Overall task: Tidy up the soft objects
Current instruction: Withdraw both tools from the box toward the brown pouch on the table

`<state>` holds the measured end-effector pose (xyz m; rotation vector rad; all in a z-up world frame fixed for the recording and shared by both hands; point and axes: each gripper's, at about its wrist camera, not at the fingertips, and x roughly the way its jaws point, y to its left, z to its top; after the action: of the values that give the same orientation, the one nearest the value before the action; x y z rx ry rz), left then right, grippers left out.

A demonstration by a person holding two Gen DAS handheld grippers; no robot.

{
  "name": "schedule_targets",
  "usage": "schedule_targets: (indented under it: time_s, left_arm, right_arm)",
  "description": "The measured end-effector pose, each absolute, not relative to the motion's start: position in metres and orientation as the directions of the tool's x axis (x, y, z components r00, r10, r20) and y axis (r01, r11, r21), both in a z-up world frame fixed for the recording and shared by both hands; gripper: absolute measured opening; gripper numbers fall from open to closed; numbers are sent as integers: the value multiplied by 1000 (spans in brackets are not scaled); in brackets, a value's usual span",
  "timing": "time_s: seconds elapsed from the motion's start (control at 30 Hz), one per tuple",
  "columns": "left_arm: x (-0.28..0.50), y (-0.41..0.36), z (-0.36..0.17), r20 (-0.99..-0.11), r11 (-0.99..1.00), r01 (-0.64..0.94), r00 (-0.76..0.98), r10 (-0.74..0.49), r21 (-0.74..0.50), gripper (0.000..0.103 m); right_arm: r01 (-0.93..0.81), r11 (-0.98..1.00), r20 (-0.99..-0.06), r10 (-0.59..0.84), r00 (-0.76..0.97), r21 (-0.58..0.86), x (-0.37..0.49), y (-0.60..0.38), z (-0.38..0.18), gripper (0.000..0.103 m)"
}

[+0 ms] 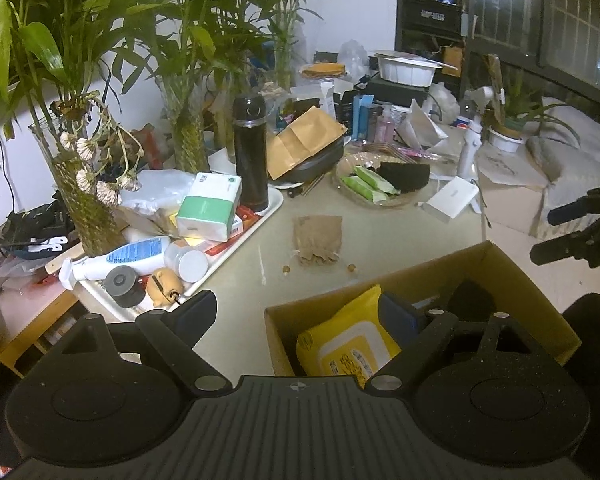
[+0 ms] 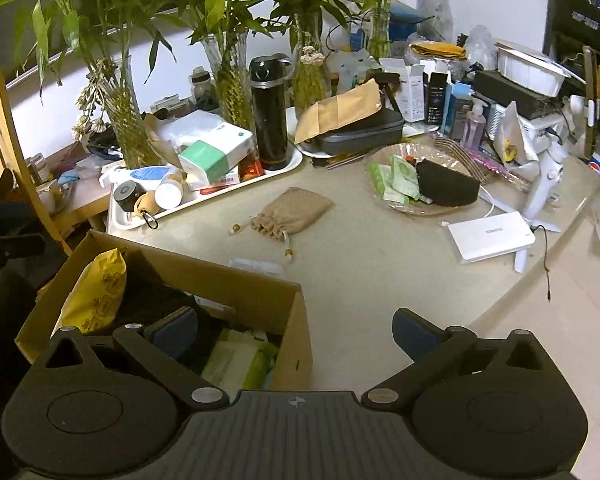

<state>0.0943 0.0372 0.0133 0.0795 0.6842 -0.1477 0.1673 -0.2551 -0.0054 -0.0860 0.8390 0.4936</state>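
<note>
A cardboard box [image 1: 516,268] [image 2: 180,268] stands at the table's near edge and holds a yellow wipes pack [image 1: 348,340] [image 2: 96,292], a dark cloth and a green-white pack [image 2: 240,360]. A tan drawstring pouch [image 1: 318,238] [image 2: 292,212] lies on the table beyond the box. A glass dish [image 2: 432,152] holds green packets [image 1: 366,182] [image 2: 396,178] and a black pouch [image 1: 406,176] [image 2: 448,184]. My left gripper [image 1: 300,312] is open and empty, its right finger over the box. My right gripper [image 2: 292,330] is open and empty, straddling the box's right wall; it also shows in the left wrist view [image 1: 576,228].
A white tray [image 1: 260,216] [image 2: 204,204] holds a tissue box [image 1: 210,208], a black flask [image 1: 252,152] [image 2: 270,112], bottles and small items. Vases with bamboo [image 1: 80,184] stand behind. A white flat box [image 2: 492,234], a white stand [image 2: 544,176] and clutter fill the back. A wooden chair [image 2: 4,152] is at left.
</note>
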Motion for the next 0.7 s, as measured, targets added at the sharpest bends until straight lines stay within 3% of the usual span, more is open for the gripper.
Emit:
schedule_targets:
  time_s: [0.7]
  left_arm:
    - [156,50,5,-643,970,239,738,-205,-36,88]
  right_arm:
    - [-465,881,-713,382,588,89,216,-248,-15,103]
